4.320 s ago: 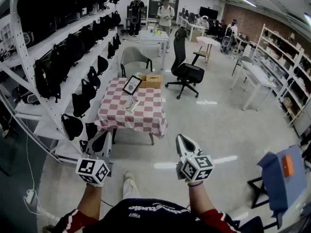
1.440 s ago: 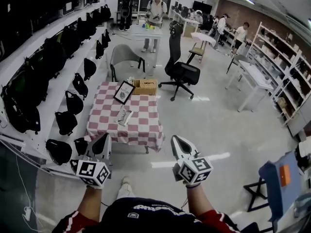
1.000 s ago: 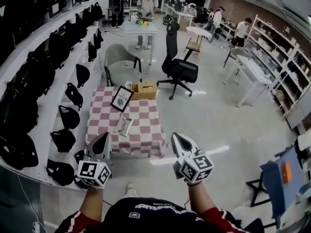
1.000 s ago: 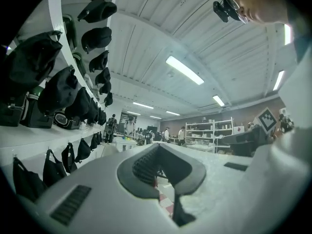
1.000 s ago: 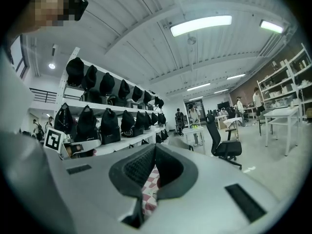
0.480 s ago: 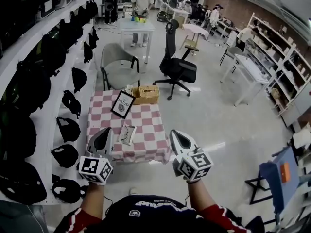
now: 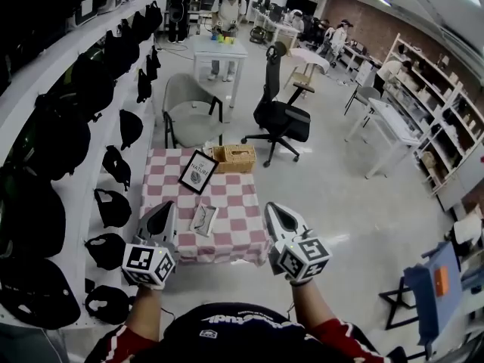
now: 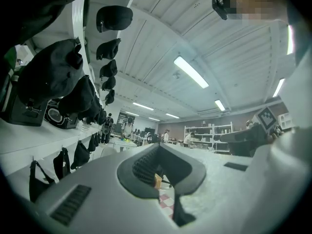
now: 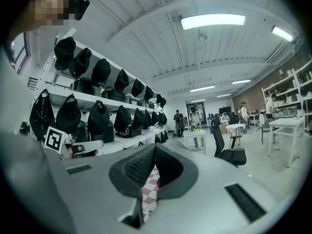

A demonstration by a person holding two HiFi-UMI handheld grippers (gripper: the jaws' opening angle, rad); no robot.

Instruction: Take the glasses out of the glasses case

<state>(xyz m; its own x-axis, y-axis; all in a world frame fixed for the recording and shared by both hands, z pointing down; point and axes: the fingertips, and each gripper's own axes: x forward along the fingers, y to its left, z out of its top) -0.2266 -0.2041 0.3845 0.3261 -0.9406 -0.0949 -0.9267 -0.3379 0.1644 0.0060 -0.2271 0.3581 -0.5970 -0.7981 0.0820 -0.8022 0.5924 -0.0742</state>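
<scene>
A pale glasses case (image 7: 203, 218) lies on the red-and-white checkered table (image 7: 242, 210), near its front edge; it is too small to tell whether it is open. My left gripper (image 7: 164, 207) hovers just left of the case, over the table's front left part, jaws shut and empty. My right gripper (image 7: 271, 208) hangs at the table's front right corner, also shut and empty. In the left gripper view the left gripper (image 8: 158, 147) points up and across the room, and in the right gripper view the right gripper (image 9: 155, 147) does too, with a sliver of checkered cloth (image 9: 151, 184) below the tips.
A framed picture (image 7: 198, 172) and a wicker basket (image 7: 235, 157) stand at the table's far end. White shelves of black bags (image 7: 68, 112) run along the left. A grey chair (image 7: 189, 112) and a black office chair (image 7: 281, 116) stand behind the table; people work at desks farther back.
The table has drawn closer and now sits right under both grippers. Both grippers keep the same raised, shut pose in front of the person's body.
</scene>
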